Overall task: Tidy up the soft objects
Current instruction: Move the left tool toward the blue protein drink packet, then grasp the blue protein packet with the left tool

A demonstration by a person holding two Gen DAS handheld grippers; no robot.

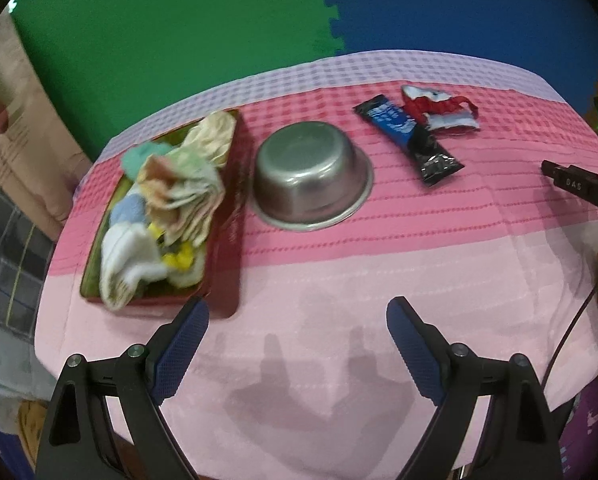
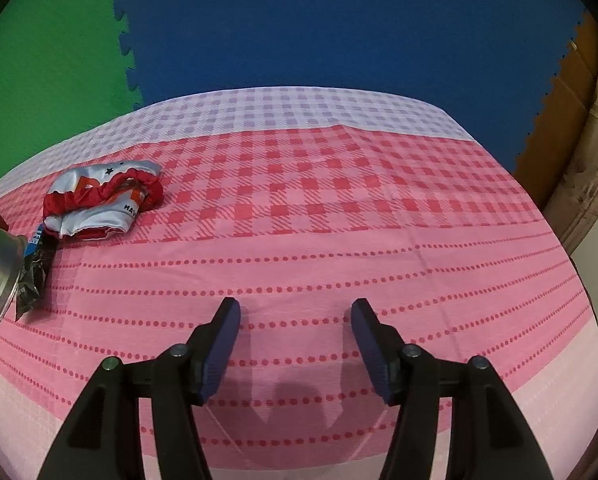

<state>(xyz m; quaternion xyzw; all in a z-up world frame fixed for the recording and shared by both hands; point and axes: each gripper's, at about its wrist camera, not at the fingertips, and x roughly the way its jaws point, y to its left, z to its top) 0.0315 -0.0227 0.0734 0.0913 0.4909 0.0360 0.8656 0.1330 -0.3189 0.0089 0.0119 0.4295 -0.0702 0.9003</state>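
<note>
Between open left tongs (image 1: 297, 316), bare tablecloth (image 1: 339, 280), tray (image 1: 235, 216) edge leftward

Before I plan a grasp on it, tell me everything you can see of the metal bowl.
The metal bowl looks like dull, brushed steel: round, with a flat base, sloping walls and a thin flared rim. It sits upside down, base up and rim flat on the pink checked tablecloth, so its inside is hidden. It lies just right of the red tray of folded cloths, close beside it. In the right wrist view its rim overlaps the black snack packet; whether they touch is unclear. Neither gripper is near it.
</note>
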